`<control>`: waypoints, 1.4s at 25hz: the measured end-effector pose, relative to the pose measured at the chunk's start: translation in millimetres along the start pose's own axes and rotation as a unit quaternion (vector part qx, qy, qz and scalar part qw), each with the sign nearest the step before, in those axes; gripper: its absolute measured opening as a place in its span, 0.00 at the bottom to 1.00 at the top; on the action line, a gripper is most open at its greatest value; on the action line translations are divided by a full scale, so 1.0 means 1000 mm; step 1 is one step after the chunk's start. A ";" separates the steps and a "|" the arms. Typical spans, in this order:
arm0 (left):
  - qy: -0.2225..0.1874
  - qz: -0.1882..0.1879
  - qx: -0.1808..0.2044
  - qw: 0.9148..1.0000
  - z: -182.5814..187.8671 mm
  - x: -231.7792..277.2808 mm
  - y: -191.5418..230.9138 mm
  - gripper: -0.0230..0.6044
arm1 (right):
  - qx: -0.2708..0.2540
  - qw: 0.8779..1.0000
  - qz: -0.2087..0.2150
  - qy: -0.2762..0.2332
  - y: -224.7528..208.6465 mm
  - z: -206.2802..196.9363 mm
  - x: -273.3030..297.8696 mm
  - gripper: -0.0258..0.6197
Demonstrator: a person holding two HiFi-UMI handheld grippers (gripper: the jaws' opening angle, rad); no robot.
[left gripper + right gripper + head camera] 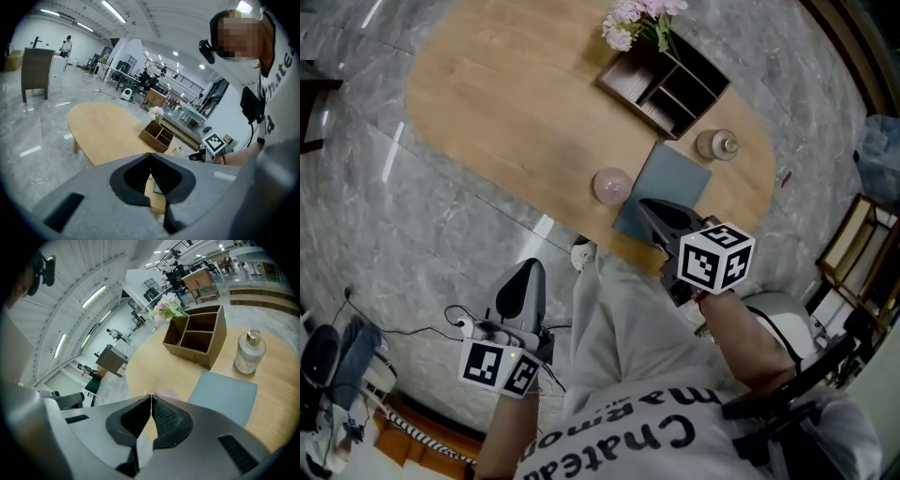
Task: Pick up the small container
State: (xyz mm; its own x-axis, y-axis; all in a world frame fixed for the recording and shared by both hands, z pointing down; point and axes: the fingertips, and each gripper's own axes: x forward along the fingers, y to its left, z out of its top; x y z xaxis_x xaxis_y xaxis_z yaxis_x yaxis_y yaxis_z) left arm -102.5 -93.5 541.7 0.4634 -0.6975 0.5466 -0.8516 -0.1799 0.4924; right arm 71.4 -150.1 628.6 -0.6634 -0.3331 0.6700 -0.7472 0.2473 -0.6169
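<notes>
A small round pinkish container (pixel 612 185) stands near the front edge of the oval wooden table (pixel 516 103), left of a grey-blue mat (pixel 670 178). A small glass bottle (pixel 717 144) with a gold cap stands beyond the mat. My right gripper (pixel 647 208) is shut and empty, its tips over the mat's near edge, just right of the round container. In the right gripper view the container (pixel 166 393) peeks above the closed jaws, with the bottle (pixel 248 352) at the right. My left gripper (pixel 531 267) hangs low over the floor, off the table, shut and empty.
A wooden organiser box (pixel 666 80) with pink flowers (pixel 637 19) sits at the table's far end. Below the table edge are the person's legs and a shoe (pixel 580 253). Cables and a power strip (pixel 459 323) lie on the marble floor at the left.
</notes>
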 end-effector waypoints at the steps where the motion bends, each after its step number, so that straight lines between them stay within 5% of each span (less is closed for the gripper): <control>1: 0.008 0.000 -0.002 1.000 -0.007 0.005 0.001 0.06 | 0.002 1.000 0.004 0.006 -0.004 -0.005 0.004 0.06; 7: 0.018 0.001 -0.012 1.000 -0.029 0.023 0.007 0.06 | -0.035 0.999 0.025 0.011 -0.011 -0.008 0.022 0.06; 16: 0.025 0.022 -0.032 0.999 -0.046 0.022 0.022 0.06 | -0.207 0.975 -0.007 -0.085 0.008 0.017 0.016 0.06; 24: 0.025 0.016 -0.038 0.999 -0.050 0.025 0.022 0.06 | -0.211 0.972 0.027 -0.103 0.021 0.015 0.022 0.07; 28: 0.033 0.015 -0.039 0.999 -0.055 0.022 0.025 0.06 | -0.206 0.974 0.035 -0.089 0.023 0.009 0.032 0.33; 35: 0.040 0.012 -0.040 0.998 -0.059 0.021 0.028 0.06 | -0.277 0.959 -0.004 -0.053 0.011 -0.007 0.055 0.39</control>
State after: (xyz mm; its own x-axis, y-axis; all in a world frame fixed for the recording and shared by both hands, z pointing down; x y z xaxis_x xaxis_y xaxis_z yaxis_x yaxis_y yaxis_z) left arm -102.6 -72.2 607.1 0.4643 -0.6422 0.6099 -0.8416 -0.1053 0.5298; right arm 26.5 -159.5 661.8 -0.6719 -0.4200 0.6101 -0.6781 0.6801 -0.2787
